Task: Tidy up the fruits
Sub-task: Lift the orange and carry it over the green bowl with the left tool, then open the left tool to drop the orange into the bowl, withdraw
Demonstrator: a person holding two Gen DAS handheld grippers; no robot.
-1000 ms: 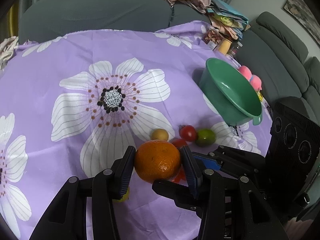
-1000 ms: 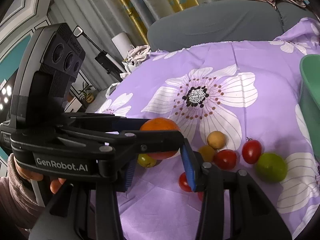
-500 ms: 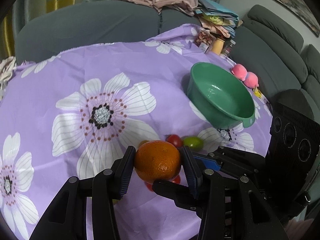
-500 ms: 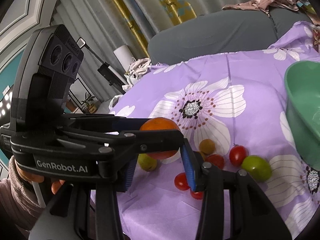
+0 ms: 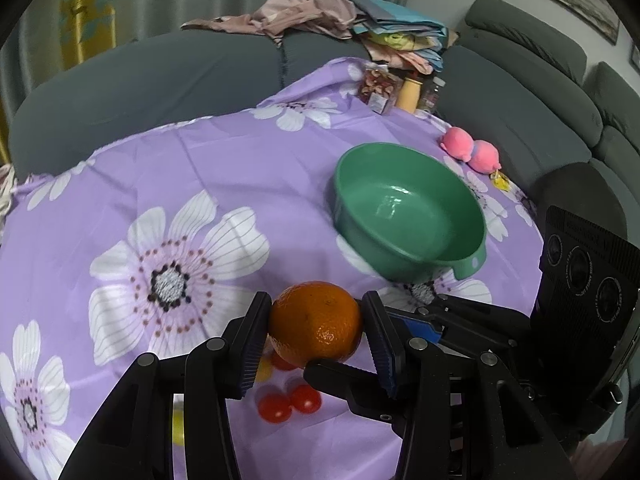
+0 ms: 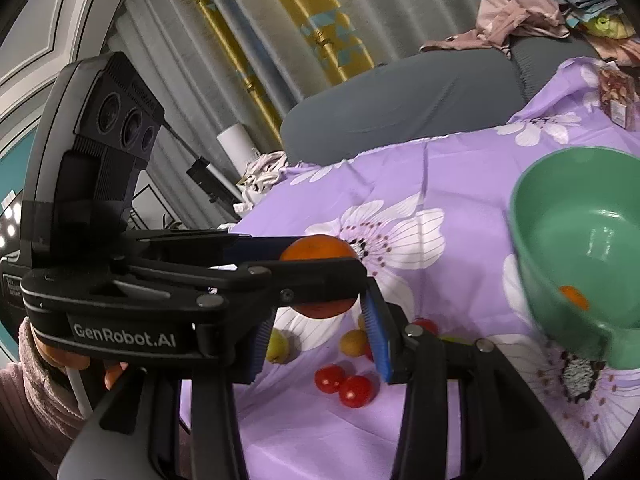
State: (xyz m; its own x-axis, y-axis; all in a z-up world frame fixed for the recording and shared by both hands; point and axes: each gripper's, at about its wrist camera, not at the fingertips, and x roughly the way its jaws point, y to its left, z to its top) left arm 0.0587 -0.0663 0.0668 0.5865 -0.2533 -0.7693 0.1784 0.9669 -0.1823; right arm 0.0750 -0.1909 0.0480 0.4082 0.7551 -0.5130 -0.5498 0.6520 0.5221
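Note:
My left gripper (image 5: 316,332) is shut on an orange (image 5: 315,327) and holds it above the purple flowered cloth, short of the green bowl (image 5: 408,208). The orange also shows in the right wrist view (image 6: 320,248), behind the left gripper's arm. My right gripper (image 6: 320,340) is open and empty, just right of the left one, above small fruits: red tomatoes (image 6: 344,384), a yellow-brown fruit (image 6: 352,342) and a green-yellow fruit (image 6: 278,346). The bowl (image 6: 576,236) is at the right and holds no fruit.
A grey sofa (image 5: 160,88) with piled clothes runs behind the table. Snack packets and bottles (image 5: 396,88) and pink plush toys (image 5: 472,152) lie at the far right edge. Red tomatoes (image 5: 288,402) lie under the left gripper.
Both grippers have risen and moved toward the green bowl. The orange stays in the left gripper. The loose fruits now lie lower in both views.

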